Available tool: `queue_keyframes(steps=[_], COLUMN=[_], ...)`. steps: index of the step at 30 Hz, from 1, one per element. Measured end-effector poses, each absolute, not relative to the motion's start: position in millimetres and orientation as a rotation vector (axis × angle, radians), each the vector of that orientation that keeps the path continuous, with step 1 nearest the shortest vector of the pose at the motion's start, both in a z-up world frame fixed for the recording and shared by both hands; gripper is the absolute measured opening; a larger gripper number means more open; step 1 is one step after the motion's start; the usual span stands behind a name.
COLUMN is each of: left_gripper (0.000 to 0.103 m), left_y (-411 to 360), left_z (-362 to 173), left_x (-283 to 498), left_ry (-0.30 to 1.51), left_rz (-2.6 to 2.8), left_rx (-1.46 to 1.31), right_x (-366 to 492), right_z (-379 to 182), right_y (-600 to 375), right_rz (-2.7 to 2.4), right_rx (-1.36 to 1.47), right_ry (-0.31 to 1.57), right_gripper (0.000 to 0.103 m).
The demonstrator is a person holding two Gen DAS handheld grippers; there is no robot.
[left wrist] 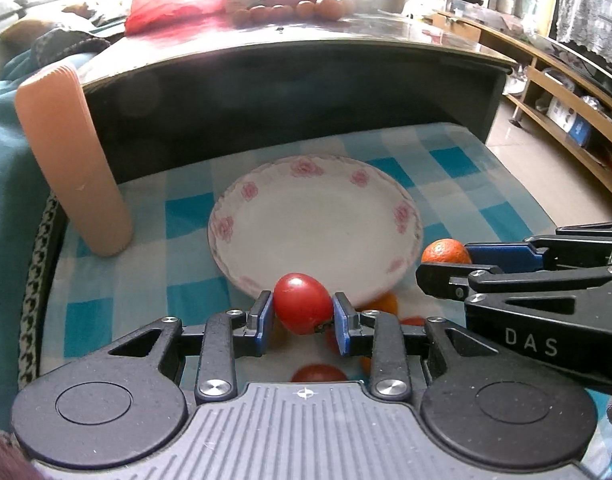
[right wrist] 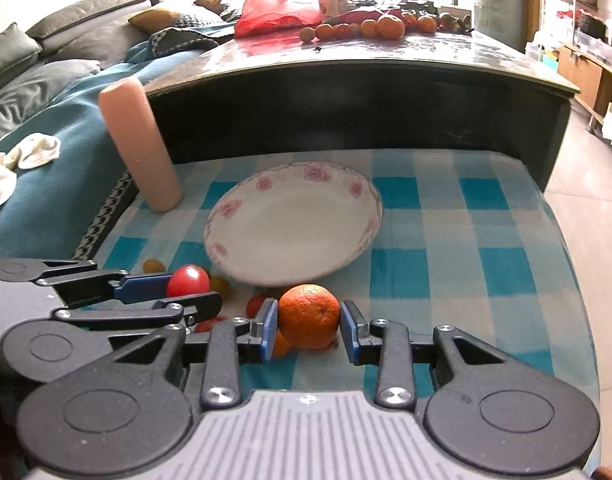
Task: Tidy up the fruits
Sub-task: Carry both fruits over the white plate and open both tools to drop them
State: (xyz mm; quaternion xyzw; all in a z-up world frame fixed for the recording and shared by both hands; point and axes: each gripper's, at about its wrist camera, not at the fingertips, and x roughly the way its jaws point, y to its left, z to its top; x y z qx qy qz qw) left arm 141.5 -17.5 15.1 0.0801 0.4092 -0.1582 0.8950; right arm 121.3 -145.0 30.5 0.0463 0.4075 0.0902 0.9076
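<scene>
Nearest, the left claw point(left wrist: 302, 311) grips a red tomato point(left wrist: 301, 304) and the right claw point(right wrist: 309, 329) an orange point(right wrist: 309, 316), both just short of the plate's point(right wrist: 265, 248) near rim; carry each well over it before releasing.

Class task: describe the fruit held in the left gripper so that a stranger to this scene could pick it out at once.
Start at the white floral plate on the blue checked cloth. Just before its near rim, the left gripper holds a red tomato. It is smooth and glossy, unlike the rough-skinned orange in the right gripper.
</scene>
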Motion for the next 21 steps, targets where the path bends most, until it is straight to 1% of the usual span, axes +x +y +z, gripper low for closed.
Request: queue_keyframes(steps=[10,21], left_gripper=[0.038,0.038], left_y=[-18.9,-23.7], left_z=[-2.2,-14.3], left_x=[177.0,190.1], left_ry=[0.88,0.886], left_rz=[-0.303,-0.286], left_rx=[0.166,0.2], right_x=[168.0,195.8], right_z=[14.9,-3.4], right_y=[-145.4,-143.1], right_rz=[0.197,0.217], right_rx=[0.086,0.058], right_ry=[0.848,0.836], right_gripper=[0.049,0.049])
